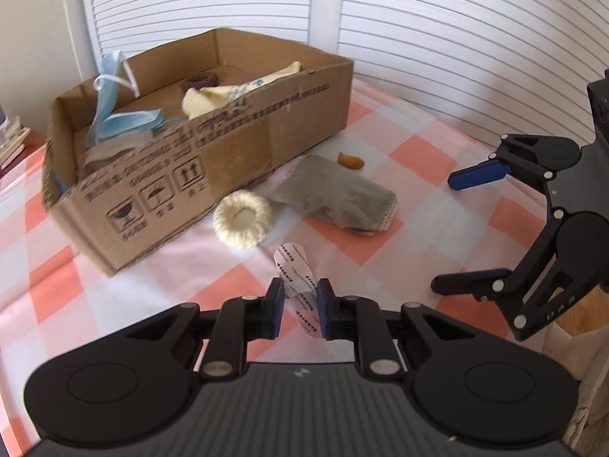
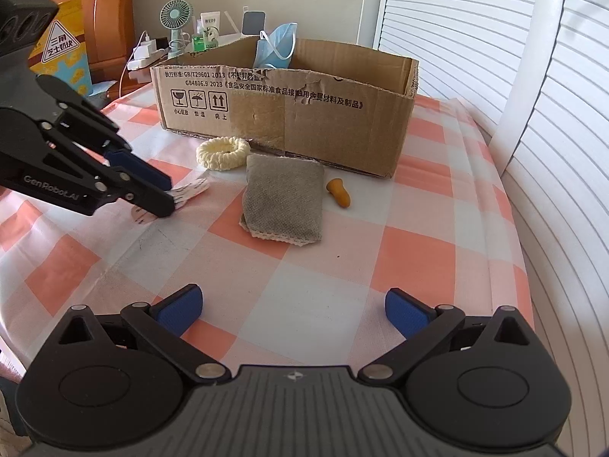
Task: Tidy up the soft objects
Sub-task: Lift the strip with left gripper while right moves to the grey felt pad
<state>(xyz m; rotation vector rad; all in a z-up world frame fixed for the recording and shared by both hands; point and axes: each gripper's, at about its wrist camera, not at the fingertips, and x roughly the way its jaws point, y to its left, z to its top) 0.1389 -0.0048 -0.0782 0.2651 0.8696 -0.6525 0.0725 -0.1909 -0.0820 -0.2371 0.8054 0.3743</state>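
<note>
Left wrist view: left gripper (image 1: 300, 310) had its blue pads closed onto a white printed adhesive strip (image 1: 298, 285), pinched edgewise between them, its far end lying on the checked tablecloth (image 1: 418, 198). Just beyond lay a cream knitted ring (image 1: 243, 224), touching the front wall of the cardboard box (image 1: 213, 160). Right of the ring, a grey fabric pouch (image 1: 342, 200) lay flat on the cloth, one corner close to the box. A small orange earplug (image 1: 351, 160) sat just past the pouch. Inside the box: blue face masks (image 1: 114, 114) draped at the left end, a cream cloth item (image 1: 228, 93) in the middle, a dark brownish piece (image 1: 200, 80) behind it. Right gripper (image 1: 453, 236) came in from the right edge, jaws spread wide, empty.

Right wrist view: right gripper (image 2: 293, 312) was wide open over bare tablecloth (image 2: 418, 251), nothing between the pads. Left gripper (image 2: 167, 194) at left, fingers down at the cloth, clamped on the strip (image 2: 190, 190). Ring (image 2: 223, 153) and pouch (image 2: 283, 203) lay in front of the box (image 2: 304, 129), earplug (image 2: 338, 192) just right of the pouch. A face mask (image 2: 276, 47) hung over the box's back rim. A small fan (image 2: 176, 19) and bottles stood behind.
</note>
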